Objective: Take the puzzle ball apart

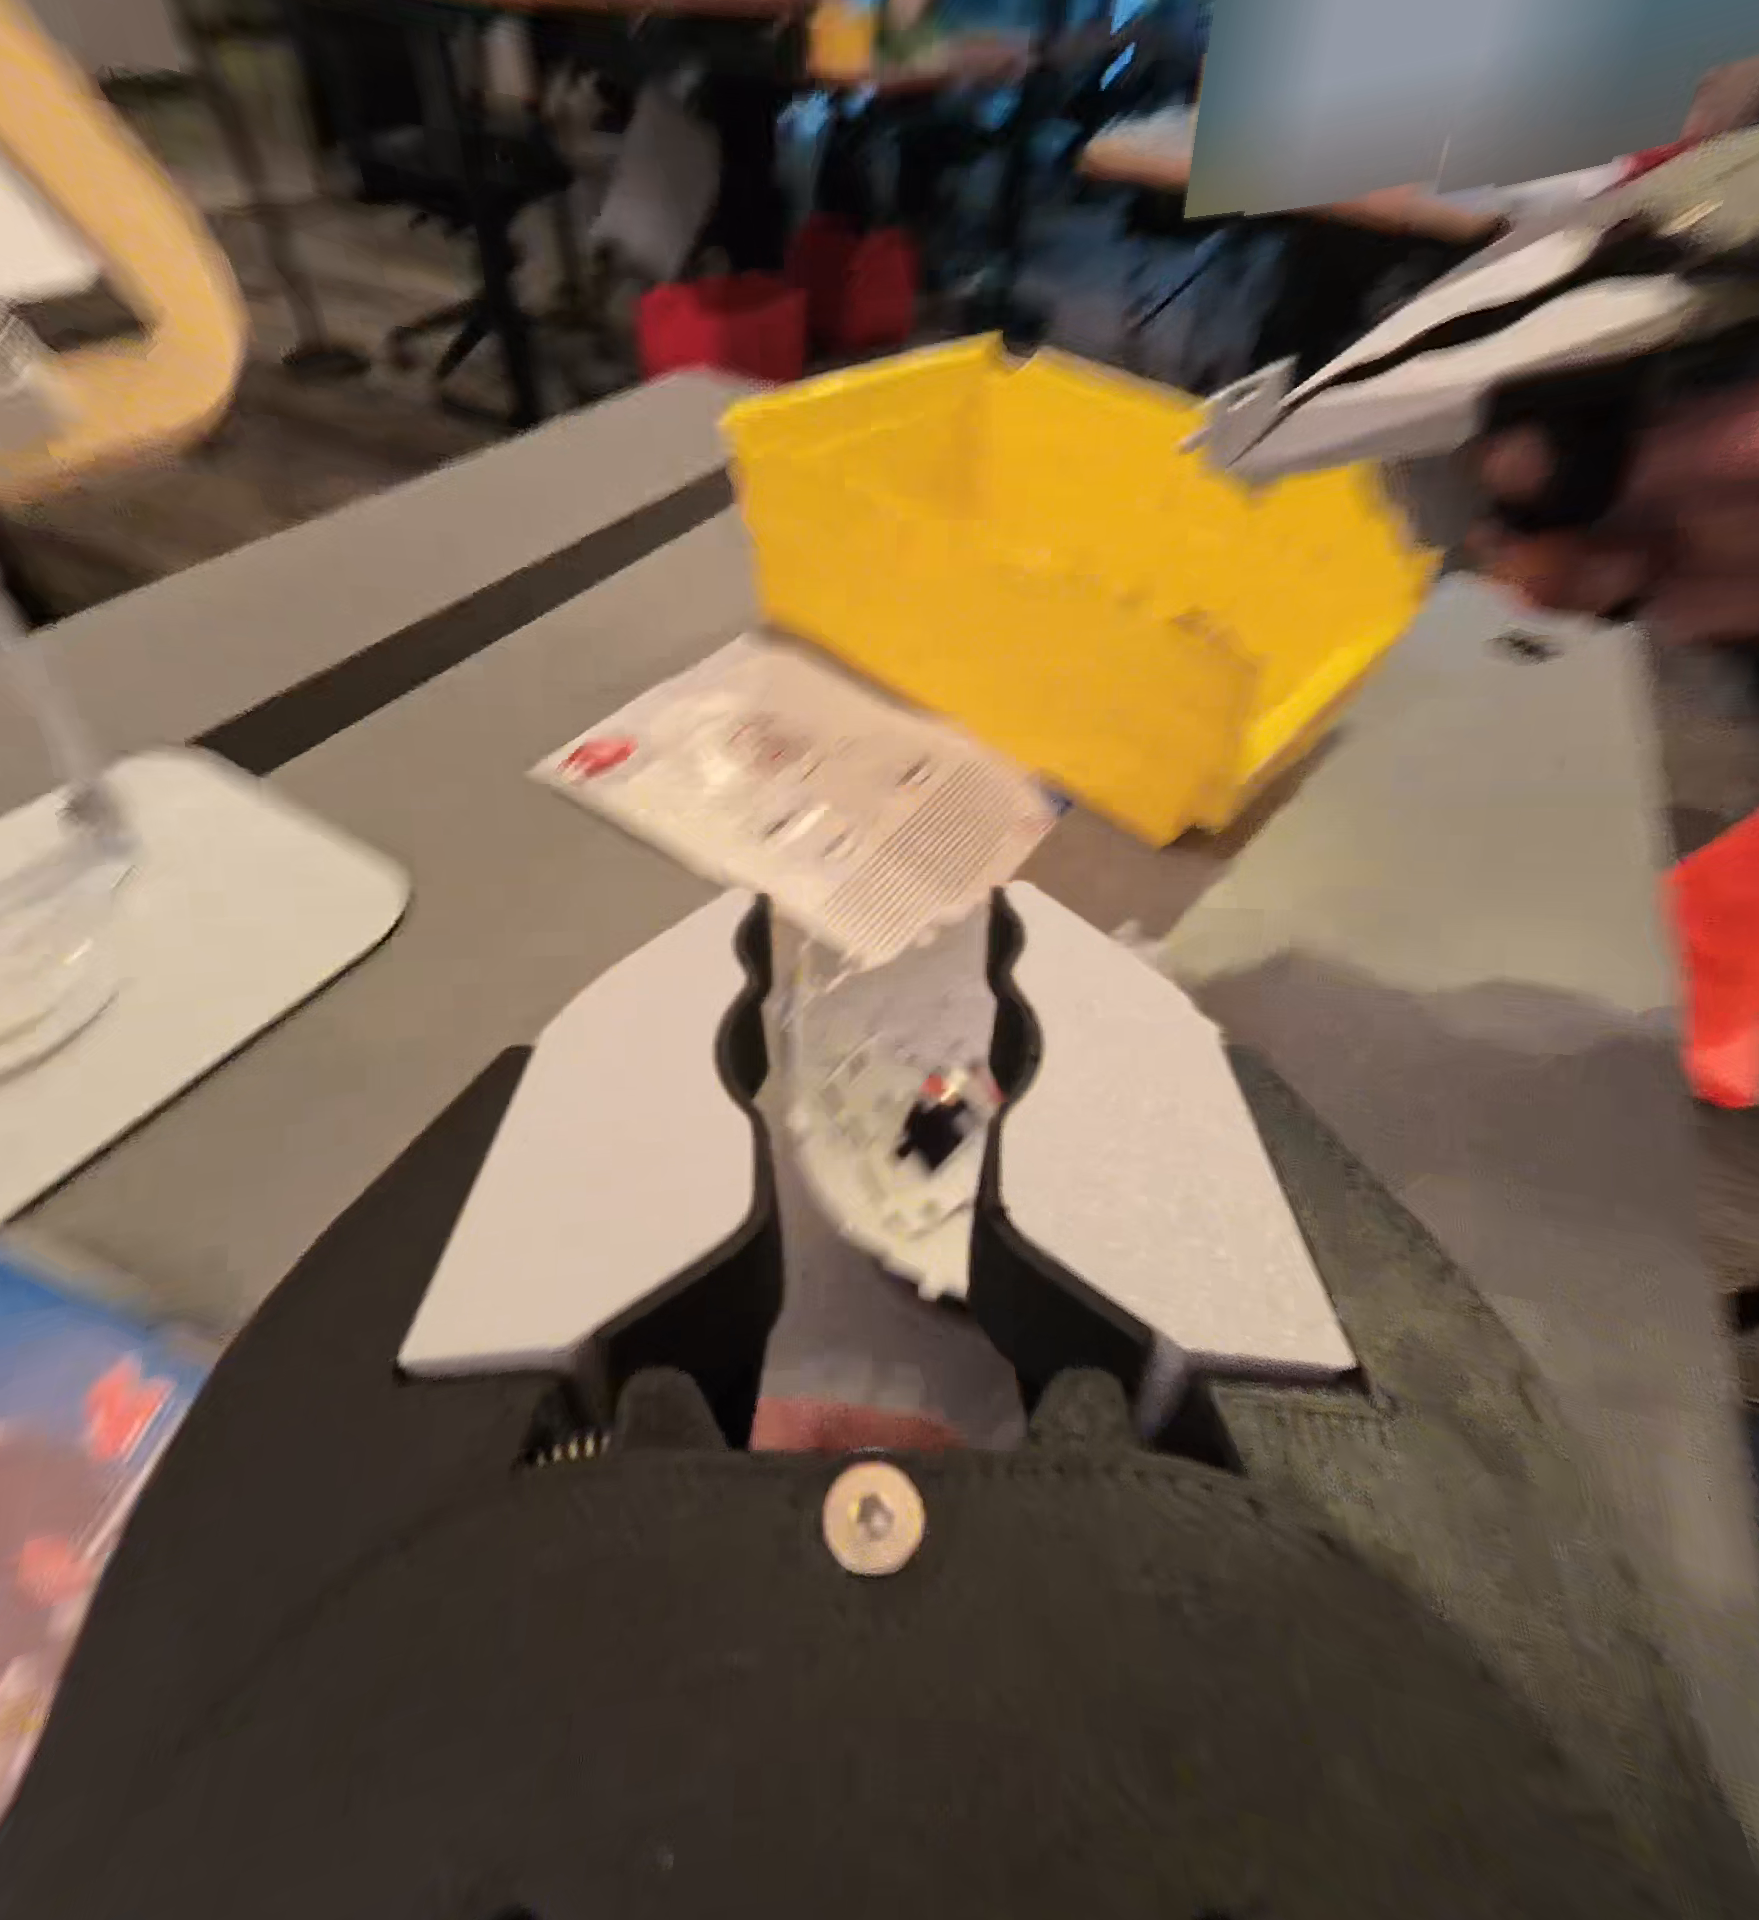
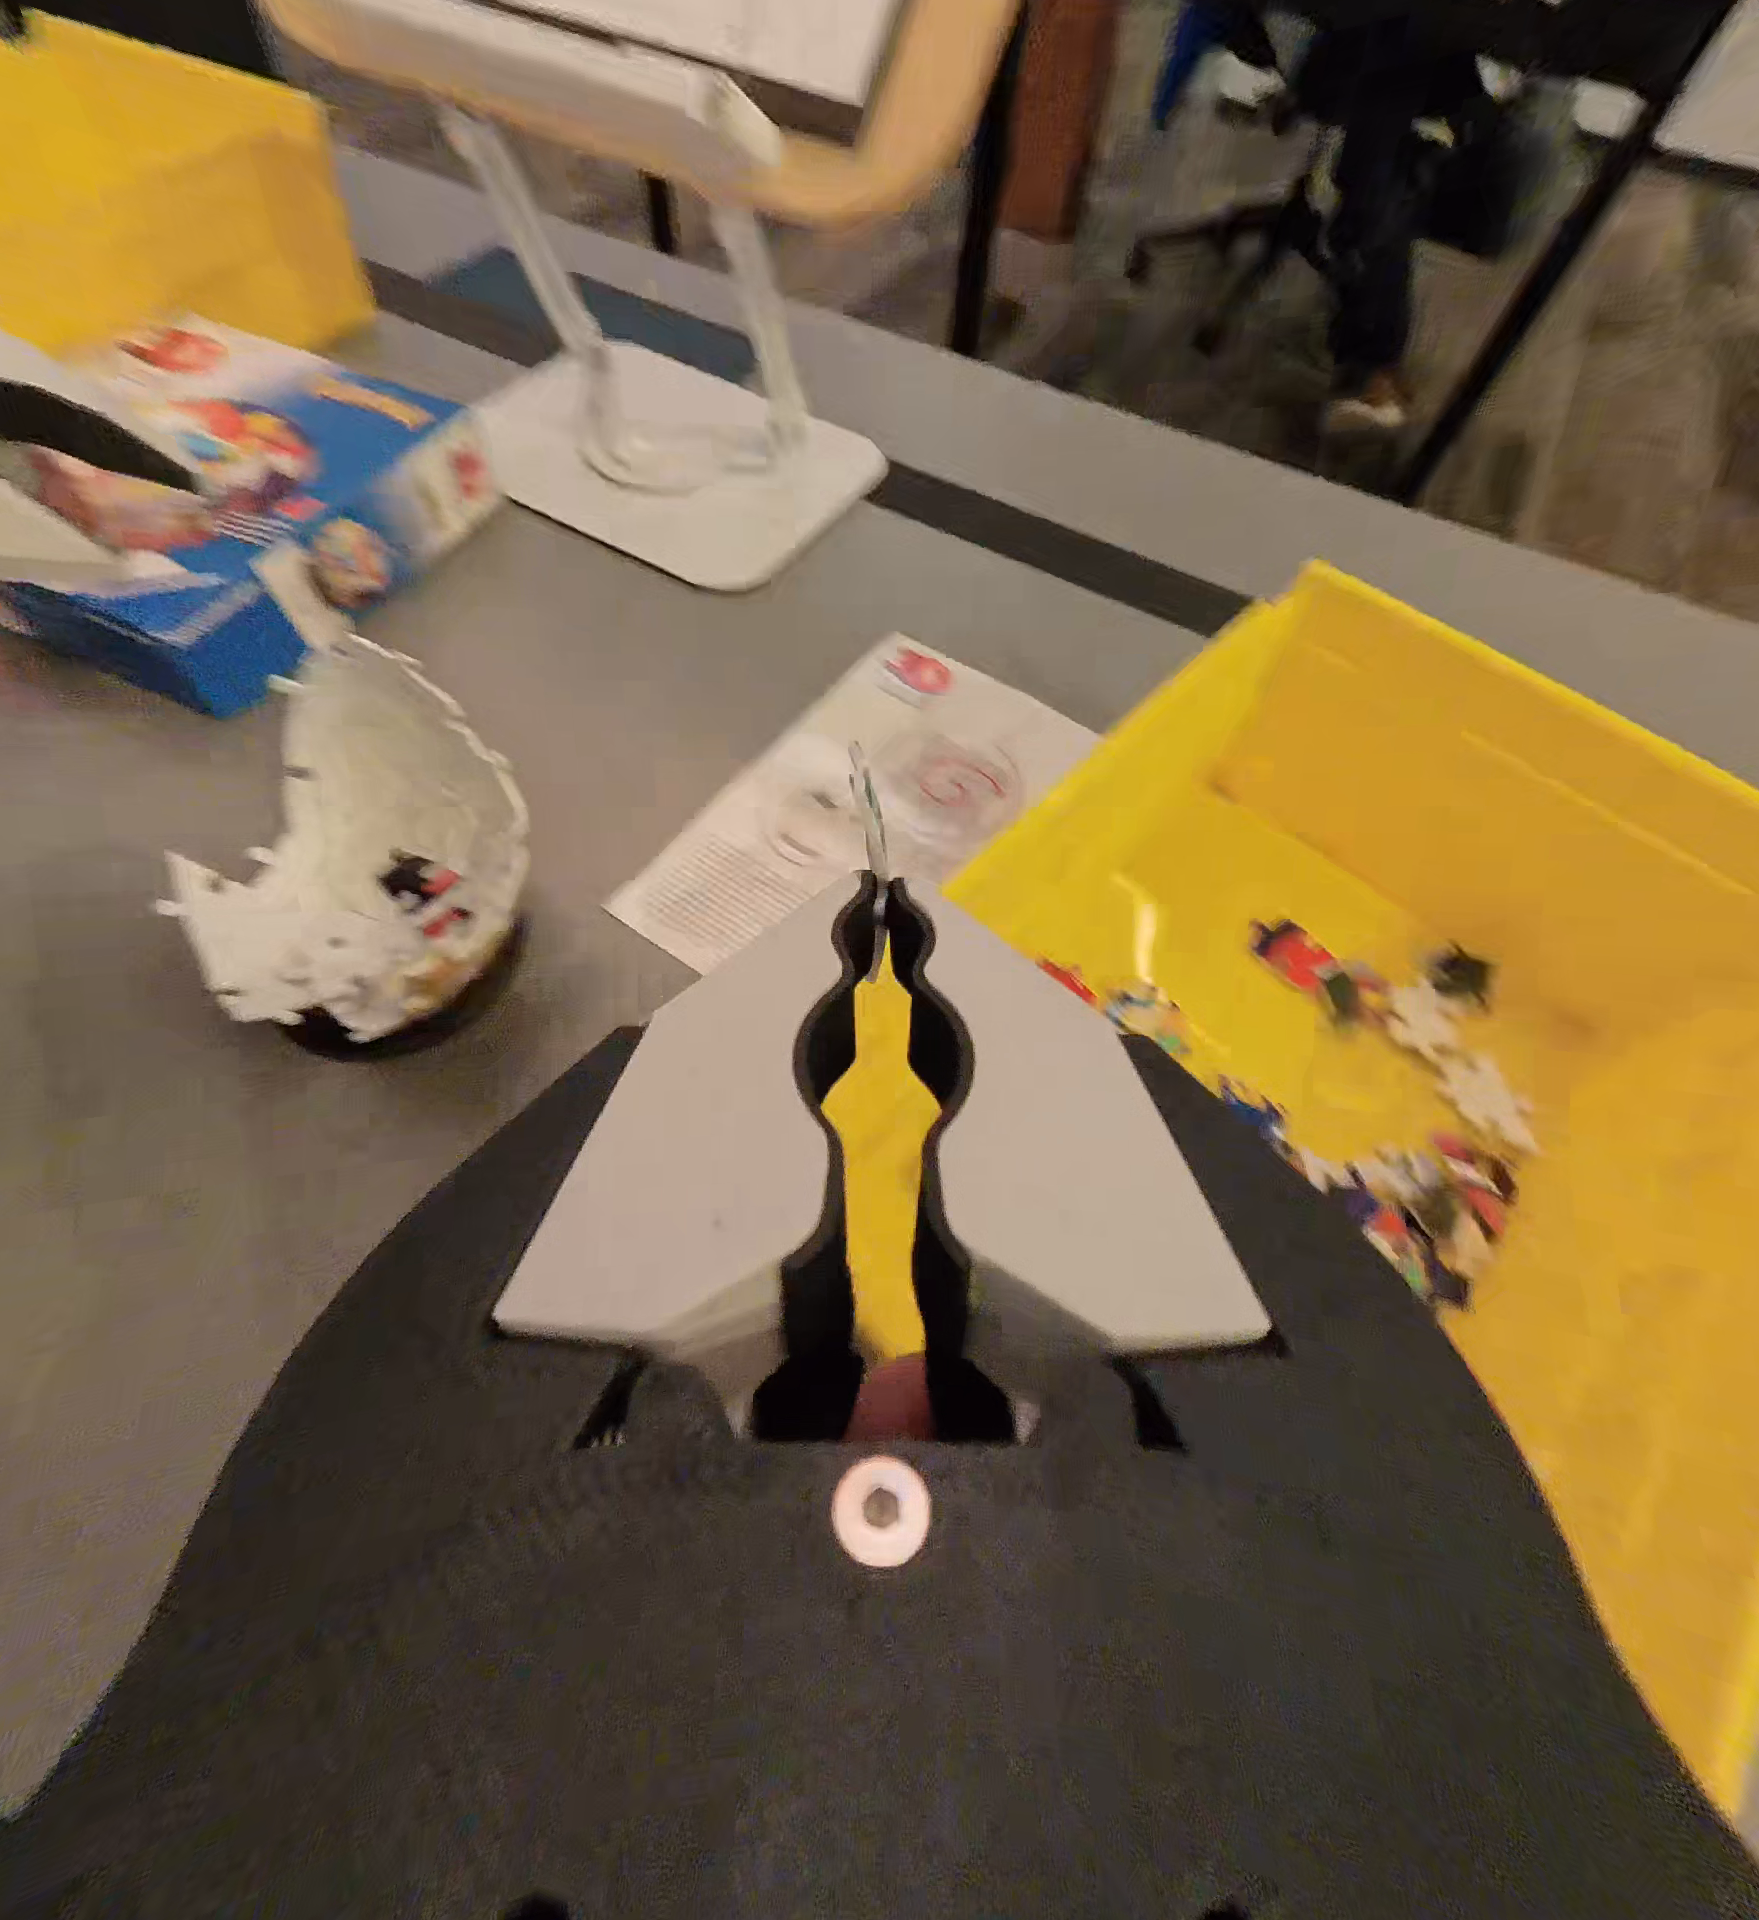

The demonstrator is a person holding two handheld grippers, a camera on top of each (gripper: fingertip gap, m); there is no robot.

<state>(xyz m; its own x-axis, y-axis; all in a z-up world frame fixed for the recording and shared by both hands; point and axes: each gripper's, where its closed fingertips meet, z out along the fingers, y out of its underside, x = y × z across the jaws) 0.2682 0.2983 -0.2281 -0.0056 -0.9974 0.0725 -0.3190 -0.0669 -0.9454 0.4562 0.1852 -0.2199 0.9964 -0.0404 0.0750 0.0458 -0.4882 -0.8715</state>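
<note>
The rest of the puzzle ball (image 2: 366,862), a broken white shell with jagged edges on a dark base, stands on the grey table (image 2: 127,1195). My left gripper (image 1: 877,914) is open and empty. The shell (image 1: 885,1132) shows below, between its fingers, untouched. The right wrist view shows the left gripper (image 2: 168,488) up and to the left of the shell. My right gripper (image 2: 877,894) is shut on a thin puzzle piece (image 2: 870,821), seen edge-on, at the rim of the yellow bin (image 2: 1114,831). It also shows in the left wrist view (image 1: 1249,426), over the bin (image 1: 1062,582).
Several loose puzzle pieces (image 2: 1405,1091) lie in the bin. A printed leaflet (image 2: 750,862) lies beside it. A blue puzzle box (image 2: 262,499), a white stand base (image 2: 688,488) and a second yellow bin (image 2: 127,177) are at the back left. A red object (image 1: 1748,935) is at the right. One gripper's finger ends stand about 20 cm off the other's.
</note>
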